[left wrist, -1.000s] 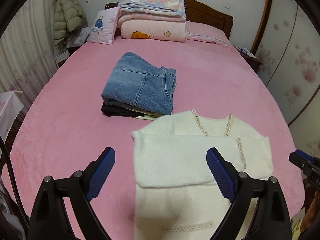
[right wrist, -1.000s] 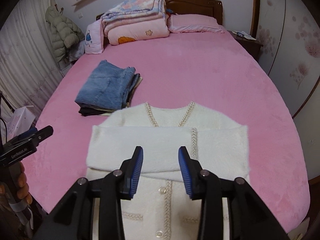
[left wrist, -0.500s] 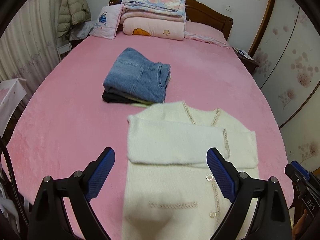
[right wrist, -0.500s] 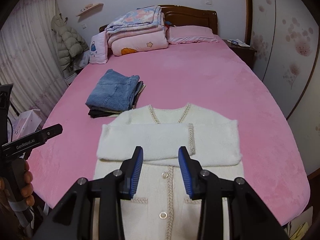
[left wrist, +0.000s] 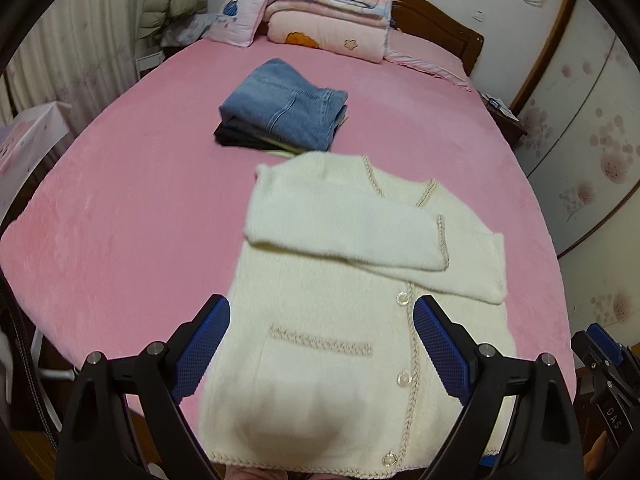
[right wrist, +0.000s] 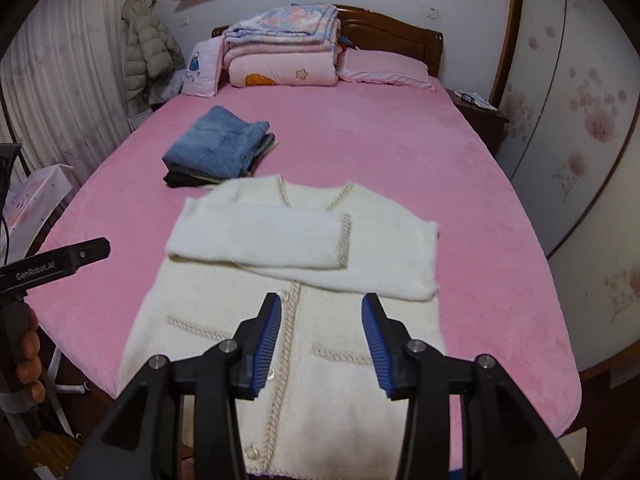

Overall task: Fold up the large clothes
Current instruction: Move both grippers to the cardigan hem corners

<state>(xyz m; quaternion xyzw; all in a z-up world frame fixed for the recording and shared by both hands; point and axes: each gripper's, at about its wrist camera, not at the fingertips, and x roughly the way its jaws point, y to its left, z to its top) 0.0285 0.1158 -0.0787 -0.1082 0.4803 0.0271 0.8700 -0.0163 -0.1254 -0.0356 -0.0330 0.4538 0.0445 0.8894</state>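
Note:
A white fuzzy cardigan (left wrist: 340, 304) lies flat on the pink bed, both sleeves folded across its chest; it also shows in the right wrist view (right wrist: 304, 280). My left gripper (left wrist: 322, 350) is open and empty, held above the cardigan's lower left part. My right gripper (right wrist: 324, 340) is open and empty, held above the lower middle of the cardigan by the button line. The cardigan's hem lies at the bed's near edge.
A stack of folded jeans and dark clothes (left wrist: 280, 108) sits beyond the cardigan, also in the right wrist view (right wrist: 218, 148). Folded quilts (right wrist: 280, 52) and pillows lie at the headboard. A nightstand (right wrist: 476, 116) stands at the right, a white box (right wrist: 36, 200) at the left.
Both grippers have pulled back toward the foot of the bed, so more of the cardigan's lower part shows. The right gripper's jaws have opened wider. The cardigan has not moved.

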